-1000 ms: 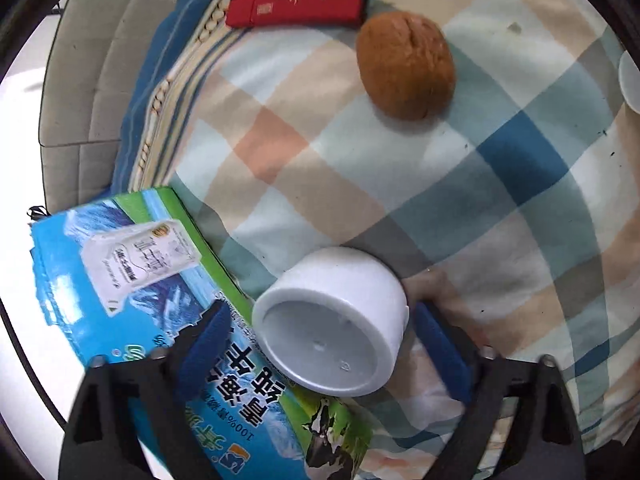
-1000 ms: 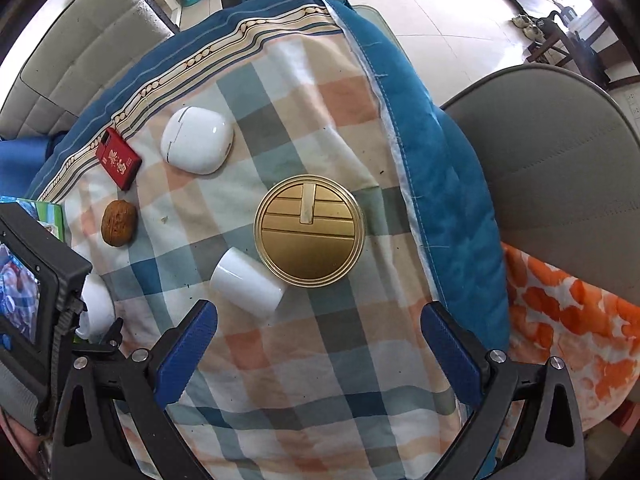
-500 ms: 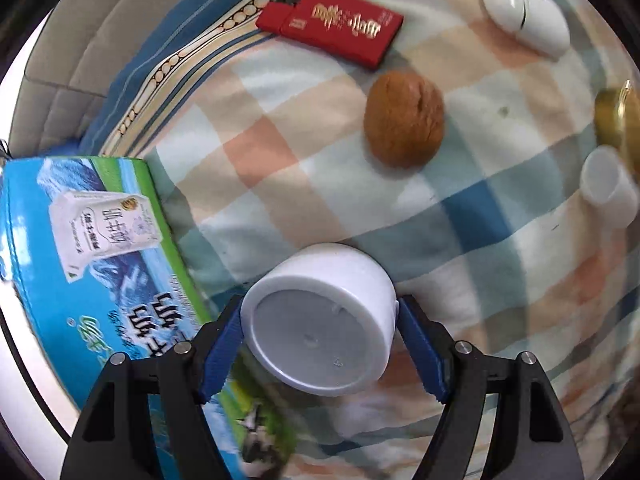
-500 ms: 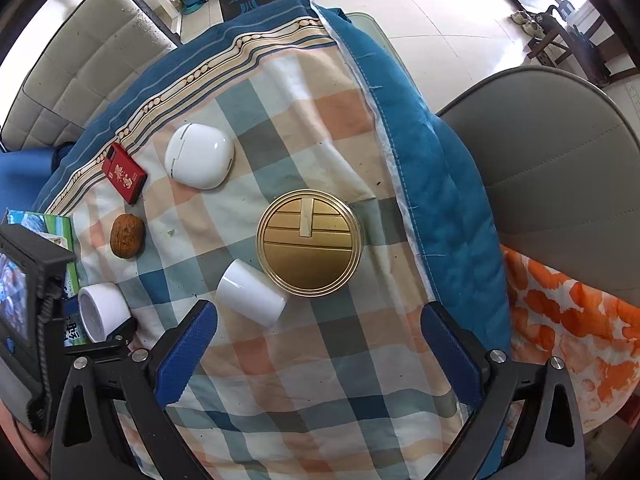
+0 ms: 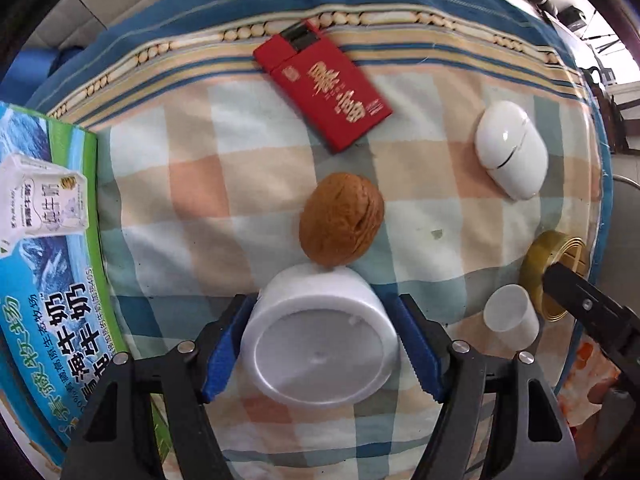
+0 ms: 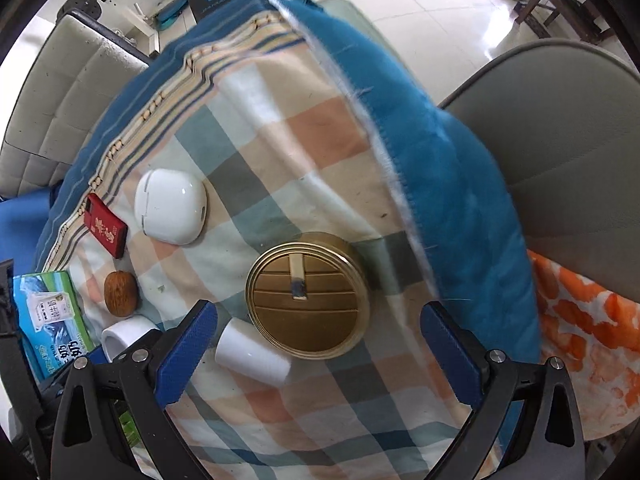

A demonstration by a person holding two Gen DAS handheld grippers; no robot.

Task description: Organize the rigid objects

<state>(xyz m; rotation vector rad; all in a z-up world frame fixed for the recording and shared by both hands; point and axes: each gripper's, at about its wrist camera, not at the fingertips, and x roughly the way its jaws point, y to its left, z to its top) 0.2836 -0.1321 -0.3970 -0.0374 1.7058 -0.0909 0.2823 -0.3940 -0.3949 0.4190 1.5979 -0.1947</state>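
Left wrist: white cup [image 5: 320,340] in left claw [image 5: 320,344], against walnut [image 5: 341,219].

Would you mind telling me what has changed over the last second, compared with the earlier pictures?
The left gripper has closed on the white cup, which it straddled open a second ago, and carried it away from the milk carton toward the walnut. The right gripper stays open over the gold tin; the other items have not moved.

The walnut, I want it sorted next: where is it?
In the left wrist view the walnut sits mid-cloth, just beyond the white cup held in the left gripper, below the red box.
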